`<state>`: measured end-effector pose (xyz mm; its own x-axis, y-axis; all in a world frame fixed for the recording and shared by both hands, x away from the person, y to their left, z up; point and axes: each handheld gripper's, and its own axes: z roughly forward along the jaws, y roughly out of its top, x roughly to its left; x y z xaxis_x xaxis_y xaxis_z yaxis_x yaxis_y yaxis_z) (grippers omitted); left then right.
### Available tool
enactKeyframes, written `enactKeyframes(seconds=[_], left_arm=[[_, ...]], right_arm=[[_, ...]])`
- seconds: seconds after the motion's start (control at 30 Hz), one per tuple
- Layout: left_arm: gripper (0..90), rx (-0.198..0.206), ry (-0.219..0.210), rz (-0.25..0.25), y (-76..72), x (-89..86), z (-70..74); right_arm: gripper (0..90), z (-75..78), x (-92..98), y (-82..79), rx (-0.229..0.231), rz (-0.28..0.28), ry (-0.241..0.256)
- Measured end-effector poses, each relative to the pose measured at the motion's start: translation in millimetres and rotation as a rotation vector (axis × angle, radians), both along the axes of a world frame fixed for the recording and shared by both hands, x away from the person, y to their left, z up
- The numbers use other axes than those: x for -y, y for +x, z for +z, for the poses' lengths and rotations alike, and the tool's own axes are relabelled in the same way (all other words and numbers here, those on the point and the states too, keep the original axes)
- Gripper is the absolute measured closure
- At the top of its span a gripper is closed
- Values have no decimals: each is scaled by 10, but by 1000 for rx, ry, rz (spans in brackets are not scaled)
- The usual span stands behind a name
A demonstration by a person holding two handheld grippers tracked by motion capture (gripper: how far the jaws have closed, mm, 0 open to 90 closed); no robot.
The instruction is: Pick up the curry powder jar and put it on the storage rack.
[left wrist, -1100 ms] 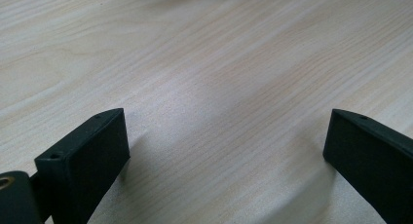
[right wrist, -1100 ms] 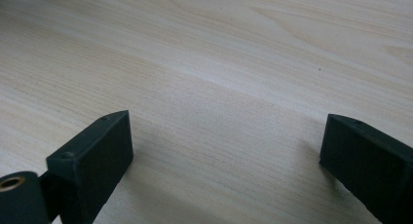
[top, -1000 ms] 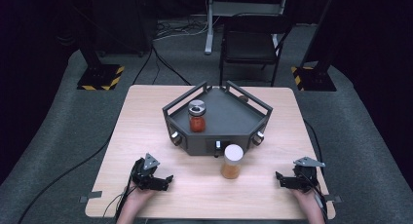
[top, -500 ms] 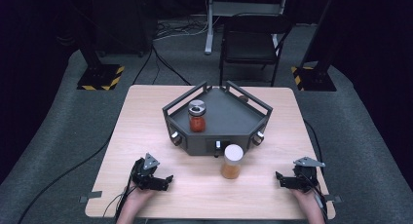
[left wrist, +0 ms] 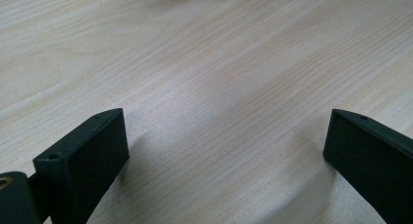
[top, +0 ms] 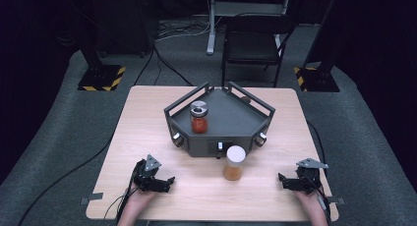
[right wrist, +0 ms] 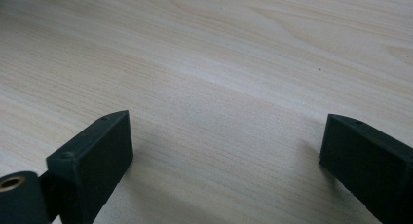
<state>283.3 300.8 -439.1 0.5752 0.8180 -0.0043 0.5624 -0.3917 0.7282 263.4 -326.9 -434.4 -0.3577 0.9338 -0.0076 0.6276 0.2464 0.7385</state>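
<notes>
I see my left gripper (top: 167, 180) low on the near left part of the table (top: 147, 118), with a hand (top: 140, 200) behind it. Its jaws are wide apart, and in the left gripper view I see just bare wood between them. My right gripper (top: 282, 179) sits on the near right side, jaws wide apart too, with nothing in them (bare wood there as well). A dark tray (top: 231, 119) stands in the middle of the table. A red jar (top: 198, 117) with a grey lid stands upright inside it, on its left side. An orange jar (top: 234, 162) with a white lid stands on the table just in front of the tray, between my two grippers and well apart from both.
</notes>
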Motion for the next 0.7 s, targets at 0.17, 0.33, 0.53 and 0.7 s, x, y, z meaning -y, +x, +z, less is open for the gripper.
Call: enactKeyframes(seconds=[0.17,0.33,0.53,0.7], left_arm=[[23,0,0,0,1,0,0],[23,0,0,0,1,0,0],[21,-1,0,-1,5,-1,1],[19,-2,0,-3,12,-3,1]], right_arm=[[41,0,0,0,0,0,0],[41,0,1,0,0,0,0],[40,3,-6,-5,-1,-11,1],[28,11,-17,2,-8,-30,-2]])
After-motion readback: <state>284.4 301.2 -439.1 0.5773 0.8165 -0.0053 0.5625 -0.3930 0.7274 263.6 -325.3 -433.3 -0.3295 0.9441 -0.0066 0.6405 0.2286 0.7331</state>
